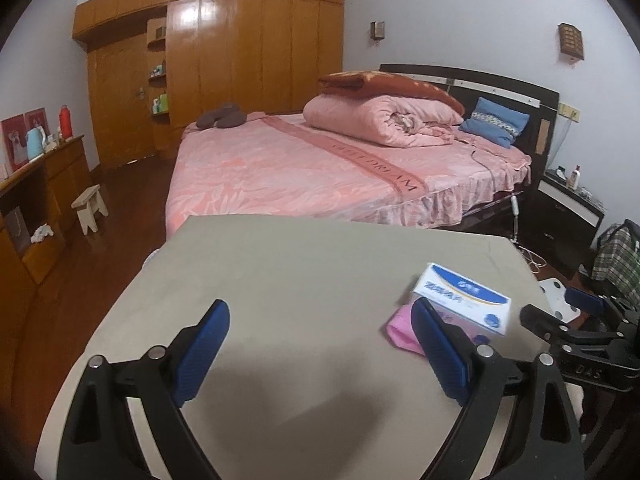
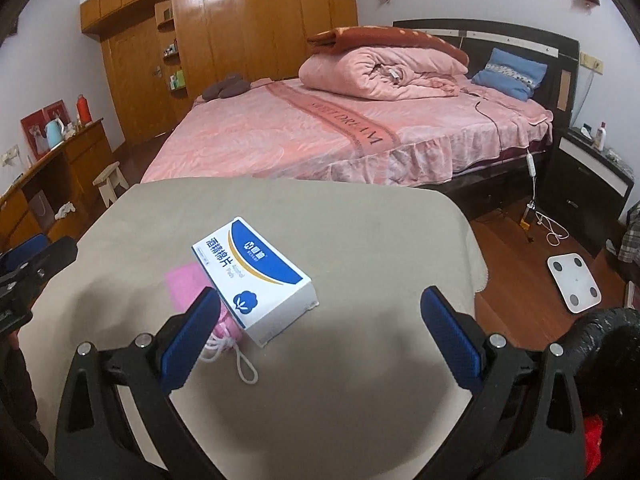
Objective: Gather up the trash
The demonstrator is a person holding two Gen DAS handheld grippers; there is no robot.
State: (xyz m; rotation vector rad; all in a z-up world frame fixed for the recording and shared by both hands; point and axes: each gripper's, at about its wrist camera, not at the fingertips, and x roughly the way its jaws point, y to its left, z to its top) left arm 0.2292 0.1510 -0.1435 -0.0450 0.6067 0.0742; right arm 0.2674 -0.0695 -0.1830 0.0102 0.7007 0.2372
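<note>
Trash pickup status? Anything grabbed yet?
Nothing looks collected. Both the left claw and right claw are open and empty above the table. Left to do: the blue-and-white box and the pink mask partly under it.

Right tongs (image 2: 320, 316) gape above the table (image 2: 360, 220) — blue-white box (image 2: 256, 276) overlaps pink mask (image 2: 188, 284).
</note>
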